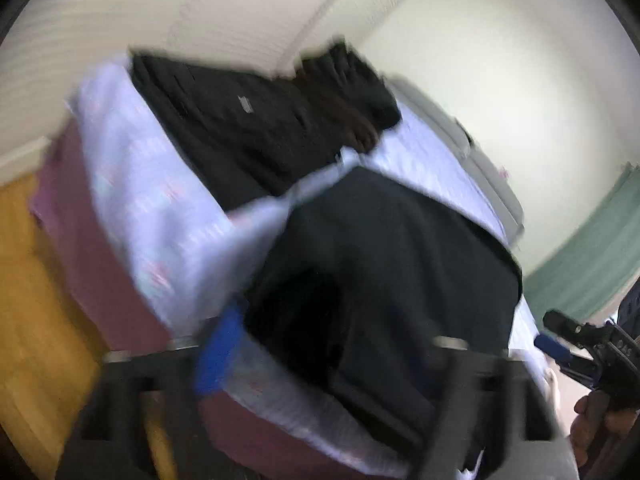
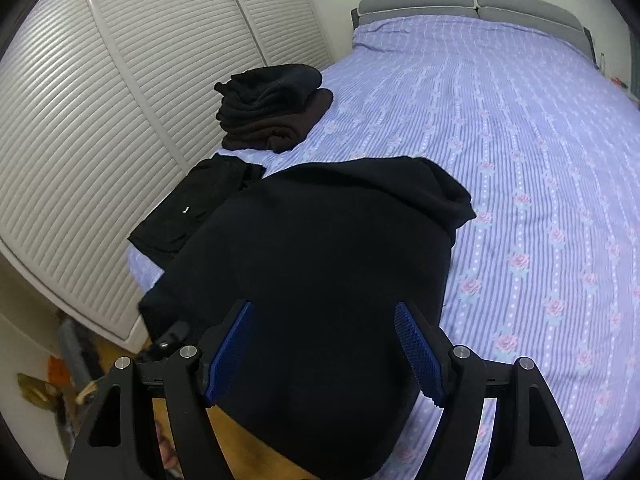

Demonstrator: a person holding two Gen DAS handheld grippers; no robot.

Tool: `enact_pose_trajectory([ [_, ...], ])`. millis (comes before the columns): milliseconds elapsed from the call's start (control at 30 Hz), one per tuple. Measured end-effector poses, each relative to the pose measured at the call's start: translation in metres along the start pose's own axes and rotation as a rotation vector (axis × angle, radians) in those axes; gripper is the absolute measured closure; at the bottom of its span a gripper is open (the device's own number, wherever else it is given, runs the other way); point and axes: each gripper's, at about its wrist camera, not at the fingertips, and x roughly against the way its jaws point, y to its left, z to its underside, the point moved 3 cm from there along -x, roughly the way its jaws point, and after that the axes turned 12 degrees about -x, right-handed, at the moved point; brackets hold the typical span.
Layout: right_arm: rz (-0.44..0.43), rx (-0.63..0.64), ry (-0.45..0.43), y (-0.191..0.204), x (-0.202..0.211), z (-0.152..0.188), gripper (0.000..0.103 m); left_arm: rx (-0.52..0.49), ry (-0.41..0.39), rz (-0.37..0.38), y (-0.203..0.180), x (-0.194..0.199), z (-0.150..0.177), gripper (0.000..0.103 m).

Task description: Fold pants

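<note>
Black pants [image 2: 320,248] lie bunched near the foot edge of the bed, hanging partly over it; they also show in the blurred left wrist view [image 1: 384,264]. My right gripper [image 2: 324,352] is open, its blue pads [image 2: 418,354] apart just above the near part of the pants, holding nothing. My left gripper [image 1: 320,360] is blurred by motion; one blue pad [image 1: 218,356] shows at the left of the dark cloth, and I cannot tell whether it grips. The right gripper also shows at the right edge of the left wrist view [image 1: 560,344].
The bed has a purple flowered sheet [image 2: 520,160] and a grey headboard [image 2: 472,4]. A stack of folded dark clothes [image 2: 272,104] and another flat black garment [image 2: 192,212] lie at its left side. White louvred wardrobe doors [image 2: 120,100] stand close by. Wooden floor [image 1: 36,300] lies below.
</note>
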Motion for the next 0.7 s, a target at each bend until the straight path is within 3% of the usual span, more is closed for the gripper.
enact_pose_trajectory([
  [67,0.006,-0.007,-0.013,-0.003,0.002,-0.005,0.029,-0.022,-0.035,-0.046,0.003,0.015,-0.007,0.015],
  [200,0.037,0.009,-0.052,-0.003,0.003,-0.017,0.029,-0.056,-0.032,-0.080,0.001,0.022,-0.019,0.015],
  [300,0.088,0.060,-0.116,-0.001,0.005,-0.029,0.029,-0.133,-0.053,-0.114,-0.018,0.024,-0.026,0.015],
  [433,0.166,0.178,-0.187,0.001,0.000,-0.047,0.029,-0.216,-0.049,-0.087,-0.054,0.007,-0.035,0.014],
  [567,0.209,0.232,-0.168,-0.006,-0.018,-0.061,0.032,-0.270,0.001,-0.063,-0.085,-0.016,-0.030,0.014],
  [600,0.211,0.238,-0.151,-0.008,-0.024,-0.064,0.034,-0.292,0.021,-0.058,-0.093,-0.024,-0.028,0.014],
  [667,0.210,0.246,-0.072,-0.016,-0.042,-0.070,0.054,-0.326,0.054,-0.052,-0.105,-0.035,-0.023,0.014],
  [700,0.203,0.245,-0.047,-0.018,-0.047,-0.070,0.057,-0.338,0.069,-0.042,-0.110,-0.039,-0.020,0.014],
])
